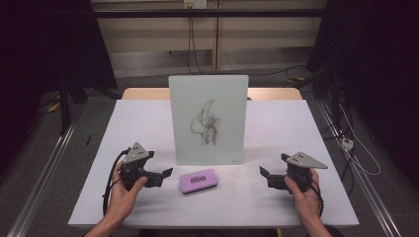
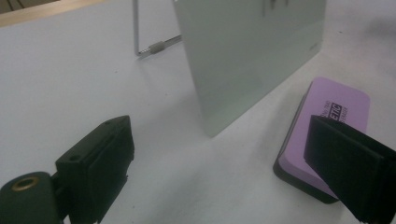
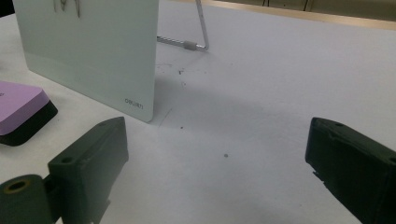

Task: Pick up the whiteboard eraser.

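Note:
A white drawing board (image 1: 207, 118) stands upright at the middle of the table, with a black scribble on its face. A purple eraser with a black base (image 1: 198, 180) lies flat just in front of it. My left gripper (image 1: 165, 175) is held low at the eraser's left, its jaws pointing at it and open. In the left gripper view the eraser (image 2: 327, 112) lies partly behind the right-hand jaw, the board (image 2: 247, 56) beyond, and nothing sits between the jaws of the gripper (image 2: 219, 154). My right gripper (image 1: 264, 174) hovers open at the board's right, empty (image 3: 217, 154).
The white table (image 1: 276, 133) has bare surface on both sides of the board. A wire stand (image 3: 196, 44) props the board from behind. Dark floor, rails and cables surround the table.

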### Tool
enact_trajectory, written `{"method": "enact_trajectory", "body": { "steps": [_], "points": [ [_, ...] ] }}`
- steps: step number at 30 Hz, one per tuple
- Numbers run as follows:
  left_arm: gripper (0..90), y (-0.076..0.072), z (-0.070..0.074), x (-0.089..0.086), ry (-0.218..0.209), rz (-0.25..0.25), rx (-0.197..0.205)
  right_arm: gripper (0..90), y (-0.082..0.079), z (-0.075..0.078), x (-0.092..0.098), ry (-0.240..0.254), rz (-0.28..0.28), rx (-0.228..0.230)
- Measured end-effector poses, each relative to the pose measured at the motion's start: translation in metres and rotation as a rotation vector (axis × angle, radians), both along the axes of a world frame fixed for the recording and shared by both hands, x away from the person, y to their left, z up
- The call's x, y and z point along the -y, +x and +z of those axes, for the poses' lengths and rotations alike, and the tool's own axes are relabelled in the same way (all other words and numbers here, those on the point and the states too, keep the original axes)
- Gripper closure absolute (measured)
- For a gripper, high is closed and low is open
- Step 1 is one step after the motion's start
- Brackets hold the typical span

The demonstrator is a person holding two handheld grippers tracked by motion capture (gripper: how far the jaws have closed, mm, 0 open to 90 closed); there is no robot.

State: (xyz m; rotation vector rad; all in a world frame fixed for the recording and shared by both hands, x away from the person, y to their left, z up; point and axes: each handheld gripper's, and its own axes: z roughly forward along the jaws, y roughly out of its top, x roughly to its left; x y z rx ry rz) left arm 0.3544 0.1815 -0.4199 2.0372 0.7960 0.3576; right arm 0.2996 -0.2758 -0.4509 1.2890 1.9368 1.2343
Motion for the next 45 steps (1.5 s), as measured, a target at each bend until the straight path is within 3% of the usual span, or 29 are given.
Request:
{"method": "enact_trajectory", "body": {
  "steps": [2,10,12,13,15,17,24,28,34,37,40,41,42,45],
  "points": [
    [8.4,0.000,0.000,0.005,0.007,-0.034,0.001,5.7,0.000,0.000,0.000,0.000,0.004,-0.004],
    [8.3,-0.001,0.003,0.017,0.031,-0.081,0.021,5.7,0.000,0.000,-0.003,-0.006,0.011,-0.004],
    [7.4,0.000,0.002,0.023,0.014,-0.111,-0.011,5.7,0.000,0.000,-0.004,-0.005,0.012,-0.003],
    [7.4,0.000,0.003,0.025,0.027,-0.133,-0.025,5.7,0.000,0.000,-0.004,-0.006,0.013,-0.002],
    [8.2,0.001,0.003,0.027,0.036,-0.141,-0.019,5.7,0.000,0.000,-0.004,-0.010,0.015,-0.002],
    [8.3,0.004,0.004,0.033,0.046,-0.168,-0.046,5.7,0.001,0.000,-0.004,-0.008,0.016,-0.003],
    [8.0,0.010,0.006,0.051,0.045,-0.224,-0.073,5.7,0.000,0.000,-0.004,-0.010,0.023,-0.005],
    [7.9,0.012,0.006,0.058,0.061,-0.237,-0.074,5.6,0.001,0.000,-0.004,-0.008,0.023,-0.006],
    [7.6,0.018,0.010,0.075,0.128,-0.239,-0.067,5.6,0.001,0.000,-0.005,-0.011,0.025,-0.007],
    [8.2,0.021,0.009,0.079,0.095,-0.263,-0.085,5.6,0.001,0.000,-0.004,-0.010,0.024,-0.008],
    [8.7,0.023,0.010,0.084,0.124,-0.296,-0.095,5.5,0.001,-0.001,-0.005,-0.009,0.024,-0.010],
    [9.3,0.024,0.009,0.087,0.116,-0.296,-0.097,5.6,0.001,-0.001,-0.005,-0.010,0.025,-0.010],
    [9.5,0.025,0.009,0.090,0.149,-0.313,-0.099,5.5,0.001,0.000,-0.005,-0.011,0.024,-0.012],
    [12.4,0.025,0.007,0.092,0.150,-0.294,-0.096,5.6,0.001,-0.001,-0.005,-0.012,0.025,-0.011]
  ]
}}
